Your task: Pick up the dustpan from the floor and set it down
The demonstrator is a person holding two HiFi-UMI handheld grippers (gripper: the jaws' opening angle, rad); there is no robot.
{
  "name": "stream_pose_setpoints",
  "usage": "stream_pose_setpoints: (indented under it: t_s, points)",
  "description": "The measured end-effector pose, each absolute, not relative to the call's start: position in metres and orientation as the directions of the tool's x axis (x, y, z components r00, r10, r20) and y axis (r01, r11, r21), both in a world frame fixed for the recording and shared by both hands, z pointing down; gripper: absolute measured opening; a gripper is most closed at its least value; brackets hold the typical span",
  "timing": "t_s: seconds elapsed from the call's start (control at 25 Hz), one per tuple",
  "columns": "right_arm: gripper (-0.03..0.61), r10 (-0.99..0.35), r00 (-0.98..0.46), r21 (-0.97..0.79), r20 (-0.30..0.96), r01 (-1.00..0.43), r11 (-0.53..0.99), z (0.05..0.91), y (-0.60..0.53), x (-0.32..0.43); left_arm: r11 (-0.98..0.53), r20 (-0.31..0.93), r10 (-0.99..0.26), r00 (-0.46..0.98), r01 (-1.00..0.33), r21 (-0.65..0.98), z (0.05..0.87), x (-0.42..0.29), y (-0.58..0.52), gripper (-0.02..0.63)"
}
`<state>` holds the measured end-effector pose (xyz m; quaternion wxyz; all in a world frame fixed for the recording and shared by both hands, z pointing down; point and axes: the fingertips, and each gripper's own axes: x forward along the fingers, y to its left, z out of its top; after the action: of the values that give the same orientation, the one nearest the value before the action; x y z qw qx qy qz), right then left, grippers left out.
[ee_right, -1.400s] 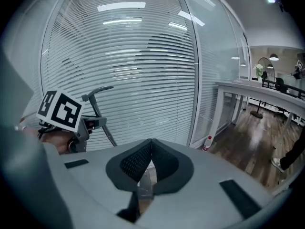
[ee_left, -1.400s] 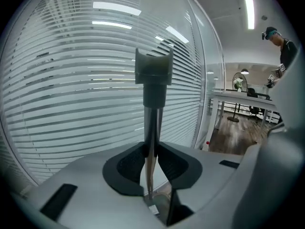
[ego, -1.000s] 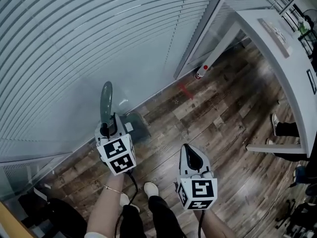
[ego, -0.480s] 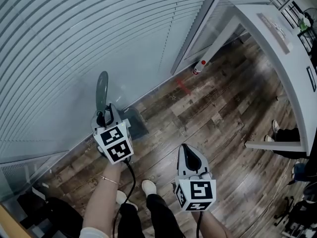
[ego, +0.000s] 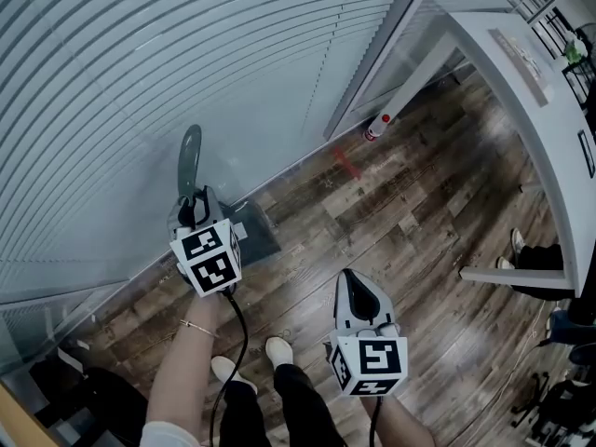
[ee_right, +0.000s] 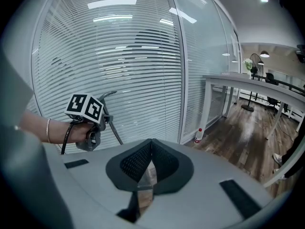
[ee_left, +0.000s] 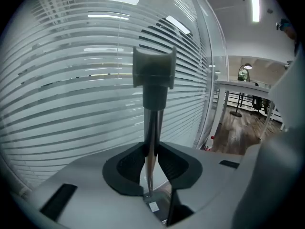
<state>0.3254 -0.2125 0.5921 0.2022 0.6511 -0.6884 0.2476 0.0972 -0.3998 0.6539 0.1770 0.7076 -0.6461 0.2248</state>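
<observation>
The dustpan is grey-green, and its pan (ego: 251, 232) lies low at the foot of the blind-covered glass wall. I cannot tell whether it touches the floor. Its long handle (ego: 189, 156) rises toward the blinds. My left gripper (ego: 193, 210) is shut on the handle's thin shaft (ee_left: 152, 128), below the wide grip end (ee_left: 153, 69). My right gripper (ego: 350, 279) hangs over the wood floor to the right, apart from the dustpan. The right gripper (ee_right: 151, 145) has its jaws shut with nothing between them. The left gripper's marker cube (ee_right: 86, 108) shows in the right gripper view.
A glass wall with blinds (ego: 140, 63) fills the left and far side. A red-capped bottle (ego: 376, 130) stands at the partition's base. A white table (ego: 521, 82) is at the right, with someone's shoes (ego: 517, 238) beside it. My own shoes (ego: 278, 350) are below.
My left gripper has shifted left, toward the blinds, carrying the dustpan handle with it. The right gripper has stayed where it was.
</observation>
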Motion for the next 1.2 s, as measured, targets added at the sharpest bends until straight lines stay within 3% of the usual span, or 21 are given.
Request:
stream_pose_setpoints:
  t_s: [0.28,0.48,0.68,1.2]
  points:
    - [0.031,-0.793,-0.08,-0.086,0.604,-0.996,0.035,0.594,-0.214,0.317,-0.126,0.538,-0.836,0.107,-0.992,0.002,0.655,0.1,-0.401,0.102]
    - [0.031,-0.796,-0.082,-0.082,0.6,-0.996,0.041,0.592,-0.217,0.312,-0.136,0.536,-0.831,0.148,-0.989,0.062,0.654,0.099,-0.397,0.184]
    - [0.032,-0.803,-0.084,-0.087,0.59,-0.995,0.04,0.586,-0.222,0.306,-0.137,0.535,-0.831,0.151,-0.988,0.067,0.648,0.092,-0.389,0.202]
    - [0.032,-0.837,-0.098,-0.075,0.539,-0.995,0.068,0.526,-0.229,0.267,-0.119,0.476,-0.866,0.156,-0.987,0.108,0.562,0.028,-0.314,0.181]
